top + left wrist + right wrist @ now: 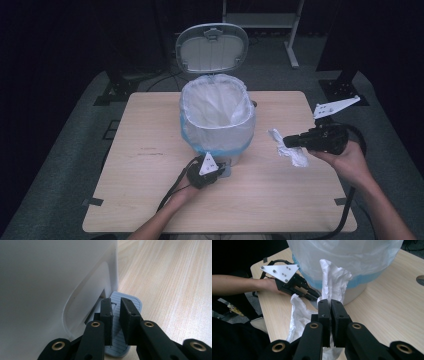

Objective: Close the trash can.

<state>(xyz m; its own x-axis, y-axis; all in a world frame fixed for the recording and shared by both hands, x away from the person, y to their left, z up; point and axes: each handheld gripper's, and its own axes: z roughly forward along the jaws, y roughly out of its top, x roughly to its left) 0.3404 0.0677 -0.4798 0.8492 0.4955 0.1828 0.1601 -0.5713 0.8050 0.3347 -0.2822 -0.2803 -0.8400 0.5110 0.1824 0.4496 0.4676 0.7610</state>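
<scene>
A white pedal bin stands mid-table with its lid tipped up and a white liner with a blue hem. My left gripper is at the bin's base. In the left gripper view its jaws are almost together, empty, and rest on the grey ribbed pedal beside the bin wall. To the right of the bin, above the table, my right gripper is shut on a crumpled white sheet. The sheet rises from the jaws in front of the liner.
The wooden table has bare room left of the bin and along the front edge. Dark floor, cables and a metal stand base lie beyond the far edge. The left gripper and its forearm show in the right gripper view.
</scene>
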